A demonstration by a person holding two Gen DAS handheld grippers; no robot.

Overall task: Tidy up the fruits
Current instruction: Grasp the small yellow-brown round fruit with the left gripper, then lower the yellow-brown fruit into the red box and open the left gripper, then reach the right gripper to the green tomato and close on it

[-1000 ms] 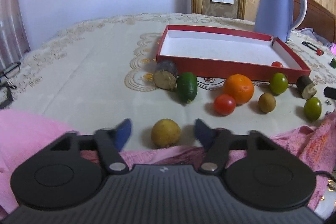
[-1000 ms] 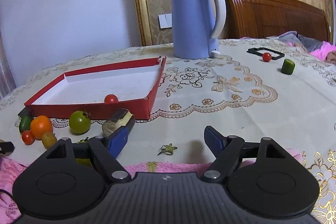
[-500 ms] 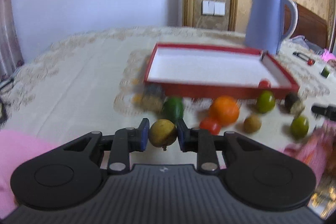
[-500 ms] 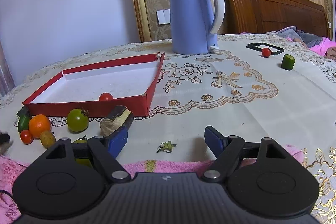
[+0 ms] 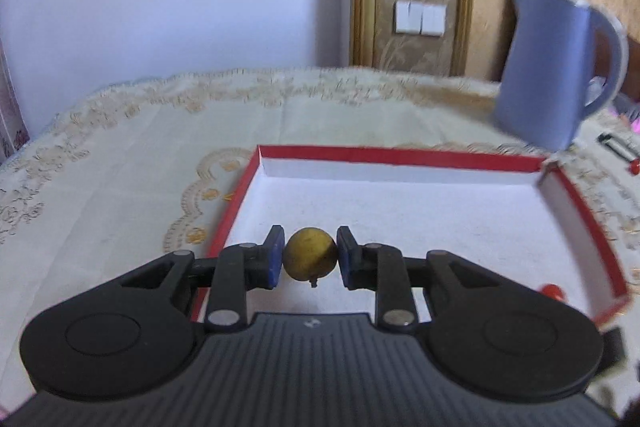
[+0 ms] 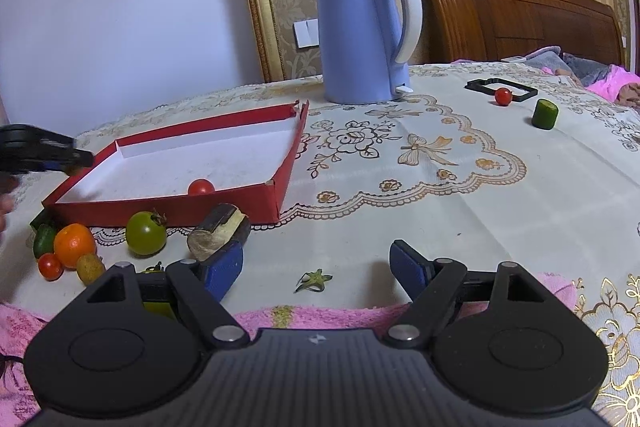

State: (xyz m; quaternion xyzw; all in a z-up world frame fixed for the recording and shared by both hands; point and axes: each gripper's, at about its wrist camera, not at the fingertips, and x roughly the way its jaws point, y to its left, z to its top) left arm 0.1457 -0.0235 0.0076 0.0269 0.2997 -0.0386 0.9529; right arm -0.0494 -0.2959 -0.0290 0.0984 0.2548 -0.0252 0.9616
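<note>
Yellow-brown round fruit (image 5: 310, 253), stem pointing down, sitting clamped between the 2 blue pads (image 5: 276, 257) of the left gripper (image 5: 309, 255), hanging above the near left part of the red tray (image 5: 400, 151) with the white floor. Jaws pressing on both sides of the fruit. Lying in that tray near its right front corner: 1 small red tomato (image 5: 552, 291). Standing beyond the tray's far right corner: a blue kettle (image 5: 556, 67), blurred in the left wrist view.

Gaping wide with nothing between the pads: the right gripper (image 6: 316, 267), held low over the cream embroidered tablecloth (image 6: 440, 195) near a strip of pink cloth (image 6: 320, 315). Lying just ahead of it: a small green calyx (image 6: 314, 279). Resting just in front of the tray's near wall, seen from the right wrist: a cut dark-skinned chunk (image 6: 218, 235) touching the right gripper's left pad in the picture, a green tomato (image 6: 146, 233), an orange (image 6: 75, 245), a small red tomato, a small brownish fruit (image 6: 91, 268) and a green cucumber piece (image 6: 44, 241). Sitting well apart on the far right of the cloth: another cherry tomato (image 6: 503, 96) inside a black frame (image 6: 500, 89), with a green cucumber stub (image 6: 545, 113) beside it. Entering the right wrist view at the left edge above the tray: the dark body of the left gripper.
</note>
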